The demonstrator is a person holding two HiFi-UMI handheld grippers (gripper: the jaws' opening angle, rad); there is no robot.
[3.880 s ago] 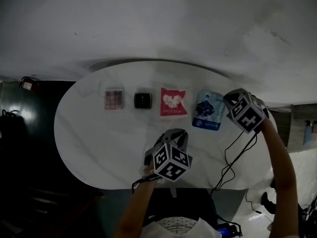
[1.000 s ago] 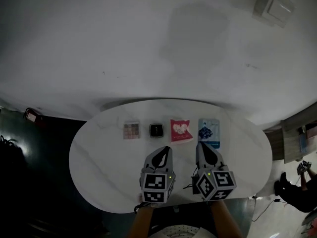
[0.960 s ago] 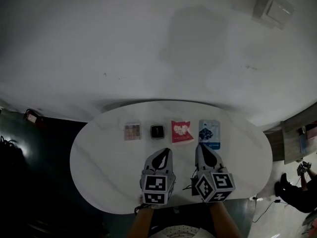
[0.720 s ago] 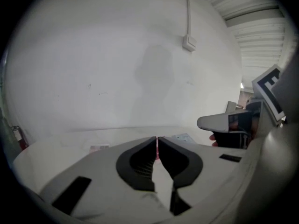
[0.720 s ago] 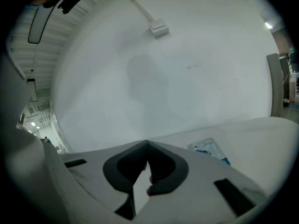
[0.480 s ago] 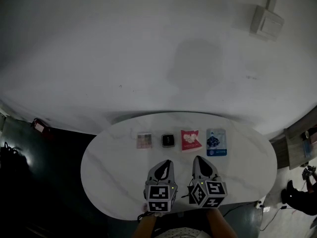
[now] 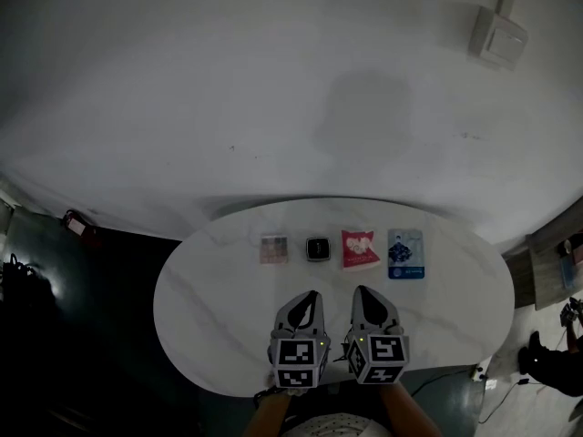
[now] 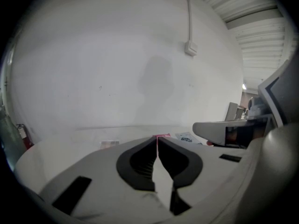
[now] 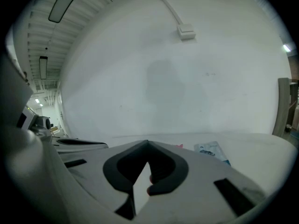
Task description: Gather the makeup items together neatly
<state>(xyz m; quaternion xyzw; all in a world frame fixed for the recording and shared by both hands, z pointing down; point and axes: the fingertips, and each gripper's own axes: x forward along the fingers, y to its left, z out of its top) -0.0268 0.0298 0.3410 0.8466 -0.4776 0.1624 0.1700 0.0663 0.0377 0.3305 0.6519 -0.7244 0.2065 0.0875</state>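
Observation:
Four makeup items lie in a row at the far side of the white oval table (image 7: 209,289): an eyeshadow palette (image 7: 273,248), a black compact (image 7: 317,248), a red packet (image 7: 360,248) and a blue sachet (image 7: 405,254). My left gripper (image 7: 308,298) and right gripper (image 7: 364,293) sit side by side near the table's front edge, both shut with nothing between the jaws, pointing toward the row and well short of it. In the left gripper view the palette (image 8: 109,144) and the sachet (image 8: 186,137) peek over the jaws. The right gripper view shows the sachet (image 9: 212,152).
A plain white wall (image 7: 291,89) rises behind the table, with a small box (image 7: 498,33) fixed to it. Dark floor lies to the left. At the far right edge stands a person (image 7: 551,371) beside shelving.
Both grippers have drawn back toward the table's front edge and closer together. The head view has lifted, so the table sits lower and smaller. The four items keep their row.

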